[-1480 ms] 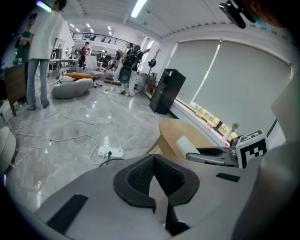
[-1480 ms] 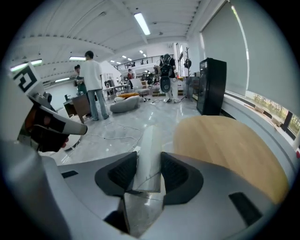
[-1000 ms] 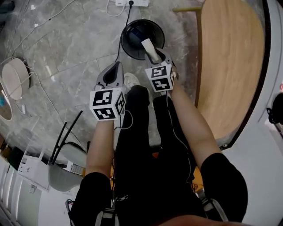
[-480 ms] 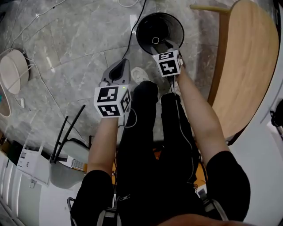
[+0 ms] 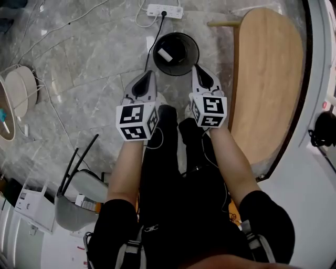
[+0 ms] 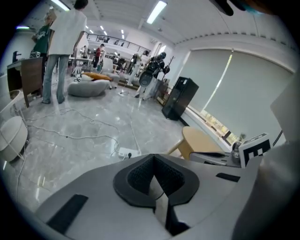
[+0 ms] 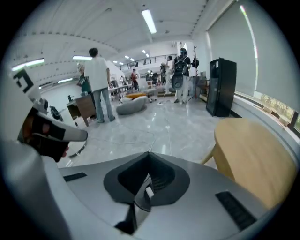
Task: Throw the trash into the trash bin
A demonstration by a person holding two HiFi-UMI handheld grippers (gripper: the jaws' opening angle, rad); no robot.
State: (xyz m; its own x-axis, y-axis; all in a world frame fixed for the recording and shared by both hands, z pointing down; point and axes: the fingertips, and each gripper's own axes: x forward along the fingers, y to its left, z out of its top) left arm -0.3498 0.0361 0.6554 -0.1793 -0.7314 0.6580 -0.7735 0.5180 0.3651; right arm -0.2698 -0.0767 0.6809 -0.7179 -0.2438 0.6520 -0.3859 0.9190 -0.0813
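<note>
The white piece of trash [image 5: 164, 54] lies inside the black trash bin [image 5: 189, 55] on the floor at twelve o'clock, so the job looks done, and both grippers hang just short of its rim. The right gripper [image 5: 195, 69] has just closed its fingers on nothing. The left gripper [image 5: 148, 74] has its fingers pressed together, equally empty.

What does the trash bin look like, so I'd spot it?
Find the wooden table on the right of the head view; just left of its far end, on the grey floor, stands the trash bin. It is the only round black tub there, with a white scrap inside and a white power strip beyond it.
</note>
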